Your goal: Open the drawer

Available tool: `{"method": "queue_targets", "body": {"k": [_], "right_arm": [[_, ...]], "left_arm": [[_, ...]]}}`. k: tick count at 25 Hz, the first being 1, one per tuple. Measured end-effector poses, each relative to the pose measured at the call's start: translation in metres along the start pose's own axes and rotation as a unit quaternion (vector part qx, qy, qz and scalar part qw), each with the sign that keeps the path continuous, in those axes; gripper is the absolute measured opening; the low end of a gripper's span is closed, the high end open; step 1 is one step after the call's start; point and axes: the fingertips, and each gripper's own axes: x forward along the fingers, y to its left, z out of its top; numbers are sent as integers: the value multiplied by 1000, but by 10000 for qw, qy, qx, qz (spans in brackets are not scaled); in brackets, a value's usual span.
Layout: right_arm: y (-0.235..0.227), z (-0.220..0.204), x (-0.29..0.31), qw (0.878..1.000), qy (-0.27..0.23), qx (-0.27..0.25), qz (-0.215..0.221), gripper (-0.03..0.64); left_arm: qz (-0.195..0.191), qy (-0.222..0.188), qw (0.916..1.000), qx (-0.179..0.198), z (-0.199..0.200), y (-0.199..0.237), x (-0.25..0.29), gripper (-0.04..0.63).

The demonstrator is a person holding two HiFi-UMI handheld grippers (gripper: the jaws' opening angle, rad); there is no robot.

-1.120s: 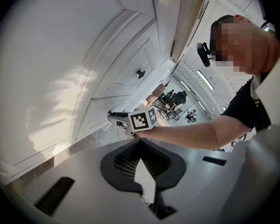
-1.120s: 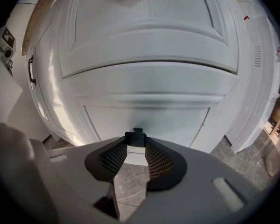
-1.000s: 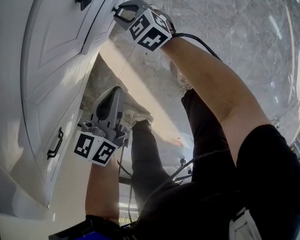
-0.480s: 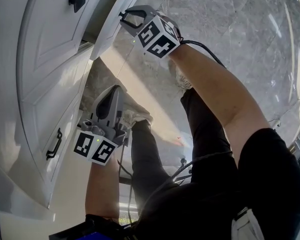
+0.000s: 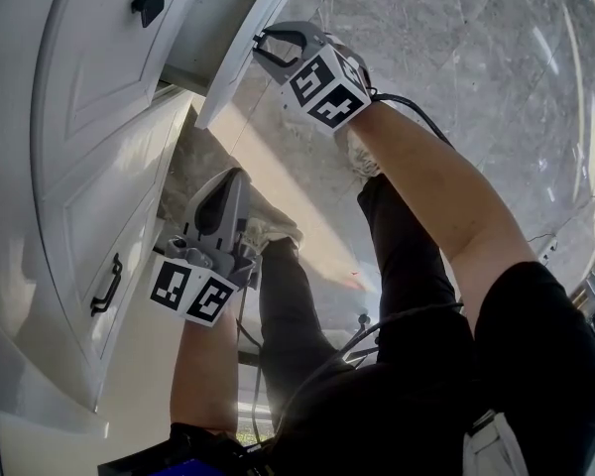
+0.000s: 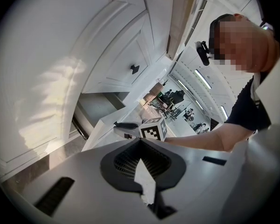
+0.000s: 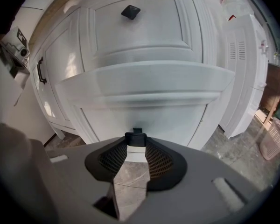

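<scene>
A white cabinet has a drawer (image 5: 240, 56) pulled partly out, its front panel (image 7: 144, 85) tilted toward me. My right gripper (image 5: 270, 48) is shut on the drawer's small black knob (image 7: 137, 135), which sits pinched between the jaw tips of this gripper (image 7: 137, 141). The open drawer's grey inside (image 6: 100, 107) shows in the left gripper view, with the right gripper's marker cube (image 6: 152, 129) beside it. My left gripper (image 5: 230, 181) hangs lower by the cabinet, apart from it, its own jaws (image 6: 140, 140) shut on nothing.
Above the open drawer is another drawer with a black knob (image 5: 147, 6). A cabinet door below carries a black bar handle (image 5: 105, 287). The person's legs and a cable (image 5: 317, 365) are over the marble floor (image 5: 456, 48). A pinkish basket (image 7: 273, 143) stands at the far right.
The drawer has slid farther out of the cabinet, and my right gripper has moved with its knob away from the cabinet. The left gripper has stayed where it was.
</scene>
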Motion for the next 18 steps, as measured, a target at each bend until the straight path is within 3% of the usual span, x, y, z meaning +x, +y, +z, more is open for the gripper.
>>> {"method": "queue_targets", "body": {"k": [18], "right_arm": [[3, -23, -26, 9998, 123, 110, -62, 121]], "left_arm": [[-52, -3, 10000, 78, 6, -10, -4, -9]]}}
